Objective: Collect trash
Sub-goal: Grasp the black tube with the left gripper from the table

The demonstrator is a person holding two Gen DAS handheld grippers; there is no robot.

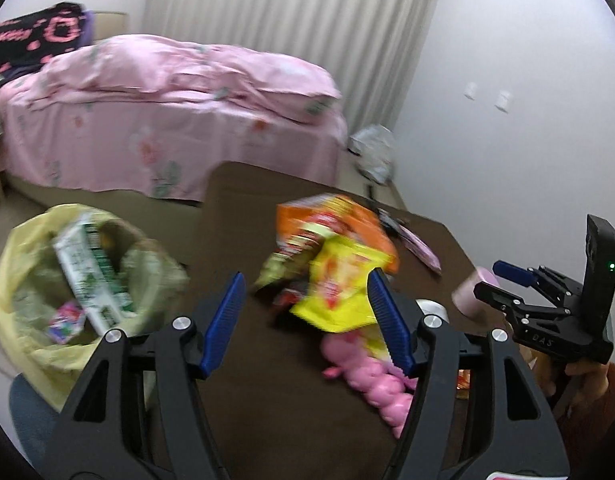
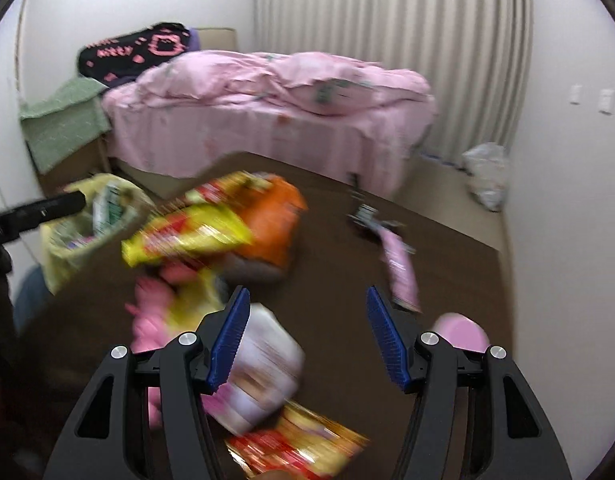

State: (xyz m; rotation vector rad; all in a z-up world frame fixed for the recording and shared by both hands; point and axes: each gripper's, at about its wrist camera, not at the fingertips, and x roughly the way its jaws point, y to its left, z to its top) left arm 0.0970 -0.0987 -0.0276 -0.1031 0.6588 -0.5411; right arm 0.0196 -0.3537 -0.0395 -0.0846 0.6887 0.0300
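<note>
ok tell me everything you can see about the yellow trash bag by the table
The yellow trash bag is thin, translucent plastic, crinkled, standing open-mouthed on the floor beside the brown table, between it and the pink bed. Its rim is folded outward. Inside, a green and white carton leans tilted, sticking above the rim, with a small colourful wrapper lower down. Both views are motion-blurred, so print is unreadable. Neither gripper touches it. A blue shape sits at its base.
</note>
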